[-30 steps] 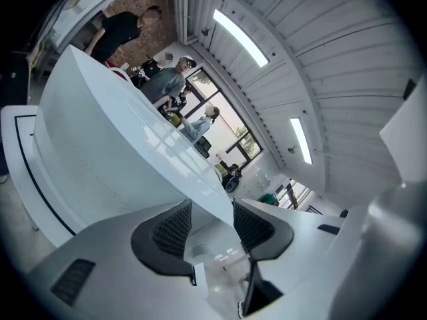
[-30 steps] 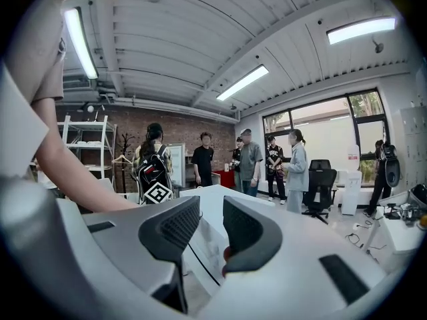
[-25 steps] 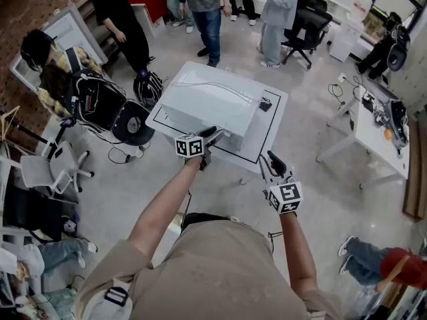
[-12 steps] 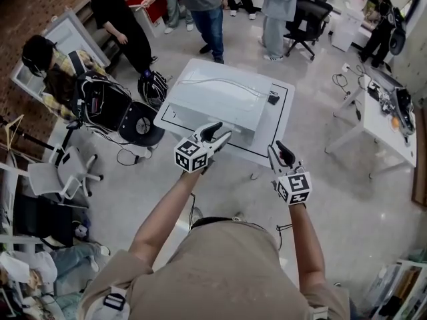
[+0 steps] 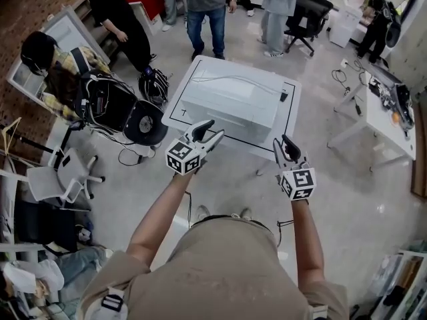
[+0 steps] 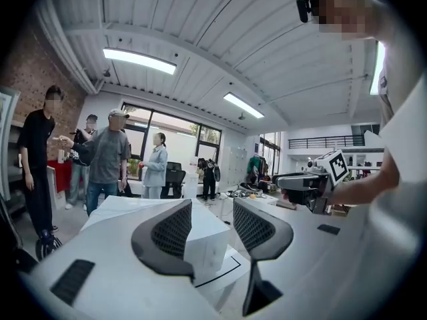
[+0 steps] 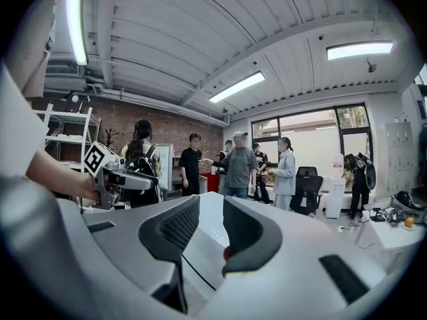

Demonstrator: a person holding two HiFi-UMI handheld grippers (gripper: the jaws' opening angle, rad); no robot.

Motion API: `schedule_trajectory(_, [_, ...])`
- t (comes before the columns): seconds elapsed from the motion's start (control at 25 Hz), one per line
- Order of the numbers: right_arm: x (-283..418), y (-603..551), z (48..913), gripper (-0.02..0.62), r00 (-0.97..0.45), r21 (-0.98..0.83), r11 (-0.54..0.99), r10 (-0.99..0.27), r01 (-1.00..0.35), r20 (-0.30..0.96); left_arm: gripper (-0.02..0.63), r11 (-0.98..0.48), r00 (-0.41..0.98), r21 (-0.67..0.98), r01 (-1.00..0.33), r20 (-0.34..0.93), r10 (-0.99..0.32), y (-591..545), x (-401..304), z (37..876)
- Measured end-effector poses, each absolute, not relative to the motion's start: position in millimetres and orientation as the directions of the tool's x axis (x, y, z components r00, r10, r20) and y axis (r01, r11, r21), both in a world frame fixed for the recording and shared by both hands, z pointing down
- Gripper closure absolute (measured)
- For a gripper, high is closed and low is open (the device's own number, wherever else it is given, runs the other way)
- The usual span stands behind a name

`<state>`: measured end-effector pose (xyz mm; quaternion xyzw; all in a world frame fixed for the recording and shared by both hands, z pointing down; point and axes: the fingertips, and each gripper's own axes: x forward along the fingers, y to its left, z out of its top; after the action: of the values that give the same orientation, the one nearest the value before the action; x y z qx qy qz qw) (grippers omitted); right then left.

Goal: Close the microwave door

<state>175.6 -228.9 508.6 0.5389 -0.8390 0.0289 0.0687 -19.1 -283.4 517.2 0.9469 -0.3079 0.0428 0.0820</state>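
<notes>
The white microwave [image 5: 230,99] stands on a white table [image 5: 283,122] edged with a black line. Its front face turns toward me and looks flat, with no door standing out. My left gripper [image 5: 209,131] hovers just off the front left corner, open and holding nothing. In the left gripper view the microwave [image 6: 200,245] shows between the spread jaws of the left gripper [image 6: 212,212]. My right gripper [image 5: 283,145] hangs off the table's near right edge, open with a narrow gap. The right gripper [image 7: 211,209] also frames the microwave [image 7: 208,235].
Several people stand beyond the table, by a black office chair [image 5: 308,19]. A chair with a black backpack [image 5: 107,105] sits at the left and a white desk [image 5: 373,109] at the right. A small black object [image 5: 283,96] lies on the table's right side.
The left gripper, which was against the microwave's front a second ago, has drawn back toward me. The right gripper has also pulled back slightly.
</notes>
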Motion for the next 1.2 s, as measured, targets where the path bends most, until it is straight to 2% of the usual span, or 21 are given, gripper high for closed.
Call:
schedule_trajectory(0.56, [113,-241,542,0.482,-0.341,0.086,0.357,-0.926,-0.93,0.161,0.42,-0.774,0.791,0.16,-0.612,0.144,-0.595,-294,-109,545])
schedule_trajectory(1.2, [104,-242,587,0.485,-0.323,0.089,0.35,-0.918,-0.932,0.231,0.42,-0.764,0.788,0.204,-0.612,0.229,-0.571,-293,-118,595])
